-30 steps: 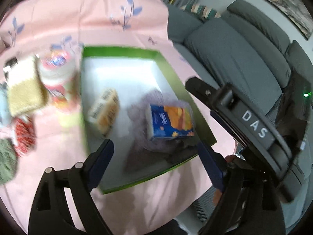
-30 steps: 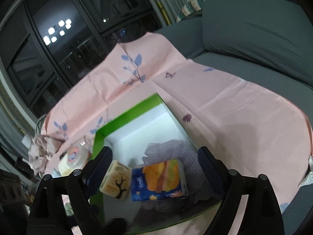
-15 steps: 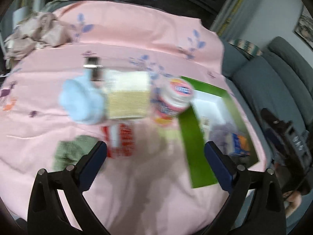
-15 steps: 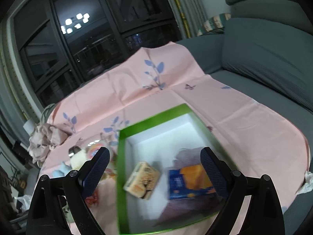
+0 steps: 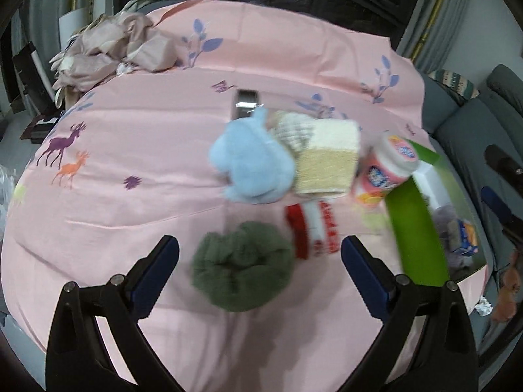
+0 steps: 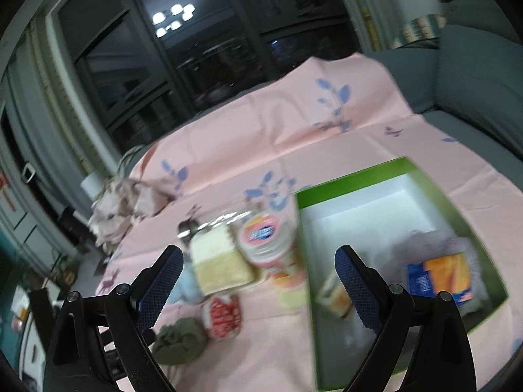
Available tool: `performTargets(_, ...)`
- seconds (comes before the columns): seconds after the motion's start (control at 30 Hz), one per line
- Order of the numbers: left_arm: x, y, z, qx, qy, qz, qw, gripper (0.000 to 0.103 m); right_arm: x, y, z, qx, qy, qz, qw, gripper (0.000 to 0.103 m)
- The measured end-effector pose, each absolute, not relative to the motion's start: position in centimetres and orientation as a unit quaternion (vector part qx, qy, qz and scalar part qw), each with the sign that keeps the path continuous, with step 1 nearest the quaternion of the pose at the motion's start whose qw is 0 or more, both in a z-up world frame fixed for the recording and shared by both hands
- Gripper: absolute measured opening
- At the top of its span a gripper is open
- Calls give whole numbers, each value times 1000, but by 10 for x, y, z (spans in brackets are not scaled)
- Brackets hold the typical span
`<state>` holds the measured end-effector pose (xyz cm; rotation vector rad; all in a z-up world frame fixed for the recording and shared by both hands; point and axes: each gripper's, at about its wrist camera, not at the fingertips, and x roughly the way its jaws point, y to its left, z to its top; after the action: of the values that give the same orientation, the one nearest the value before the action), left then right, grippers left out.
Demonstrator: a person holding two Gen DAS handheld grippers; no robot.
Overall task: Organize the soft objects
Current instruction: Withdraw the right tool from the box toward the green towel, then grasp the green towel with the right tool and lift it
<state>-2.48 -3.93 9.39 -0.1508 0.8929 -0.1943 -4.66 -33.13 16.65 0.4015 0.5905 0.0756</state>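
The left gripper (image 5: 260,261) hangs with fingers spread wide and empty above the green cloth bundle (image 5: 241,266) on the pink sheet (image 5: 130,137). The right gripper (image 6: 258,272) is likewise spread, holding nothing. Beyond lie the red packet (image 5: 312,230), blue plush (image 5: 251,163) and green box (image 6: 405,168).

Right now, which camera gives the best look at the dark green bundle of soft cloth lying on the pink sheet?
The left wrist view: the dark green bundle of soft cloth sits large and whole, centred between the open left gripper fingers. The right wrist view shows it small and blurred, low at the left, partly behind a finger of the open right gripper.
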Motion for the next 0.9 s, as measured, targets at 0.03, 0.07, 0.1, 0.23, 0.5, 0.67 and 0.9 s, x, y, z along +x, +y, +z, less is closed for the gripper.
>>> performTargets(0.03,-24,-32,90,-79,431,-88,895,99,-45,-325,166,193,294,45,935,94)
performTargets(0.07,-23,-27,88,-85,430,-86,895,99,-43,-318,165,187,299,53,934,94)
performTargets(0.1,-22,-21,84,-96,429,-84,894,99,-41,-311,164,183,304,59,933,94)
performTargets(0.23,-15,0,66,-151,443,-108,877,99,-33,-287,155,184,322,108,922,94)
performTargets(0.5,-13,6,46,-158,470,-111,861,96,-6,-226,112,183,418,202,867,94)
performTargets(0.67,-14,0,35,-144,489,-109,854,91,8,-205,81,181,474,217,834,94)
performTargets(0.9,-13,-5,27,-142,503,-117,844,77,15,-186,55,174,524,234,800,88)
